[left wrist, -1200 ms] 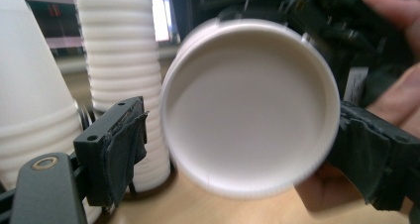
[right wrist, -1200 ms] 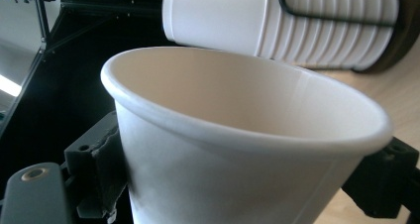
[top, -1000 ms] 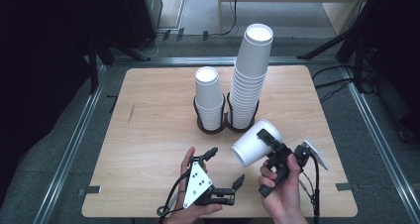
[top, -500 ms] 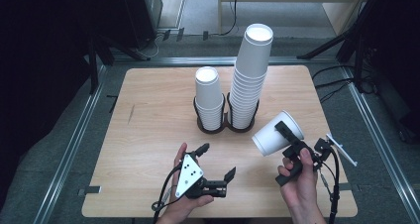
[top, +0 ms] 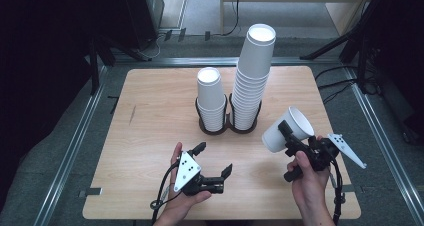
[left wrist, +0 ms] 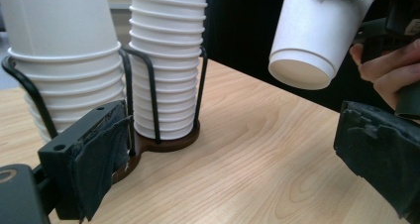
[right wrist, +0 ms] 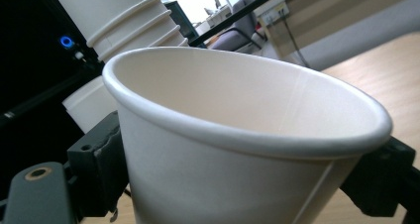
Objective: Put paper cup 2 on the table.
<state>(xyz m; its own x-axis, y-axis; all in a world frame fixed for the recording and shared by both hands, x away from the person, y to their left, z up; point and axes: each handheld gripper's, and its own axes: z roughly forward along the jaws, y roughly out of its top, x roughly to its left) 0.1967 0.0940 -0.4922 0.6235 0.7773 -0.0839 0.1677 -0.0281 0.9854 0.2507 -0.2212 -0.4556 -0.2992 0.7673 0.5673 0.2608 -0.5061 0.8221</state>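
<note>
I've got the right gripper (top: 289, 138) clamped on a single paper cup (top: 287, 130), empty, tilted, lifted near the desk's (top: 150, 136) right edge. My left gripper (top: 212, 158) sits wide open, holding nothing, near the front edge. The wire holder (top: 227, 126) mid-desk carries a short stack (top: 211, 98) and a tall stack (top: 252, 81).

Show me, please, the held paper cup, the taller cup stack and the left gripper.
held paper cup (top: 280, 134), high view, side wall.
taller cup stack (top: 252, 81), high view, mid-stack rims.
left gripper (top: 213, 159), high view, between its fingertips.
</note>
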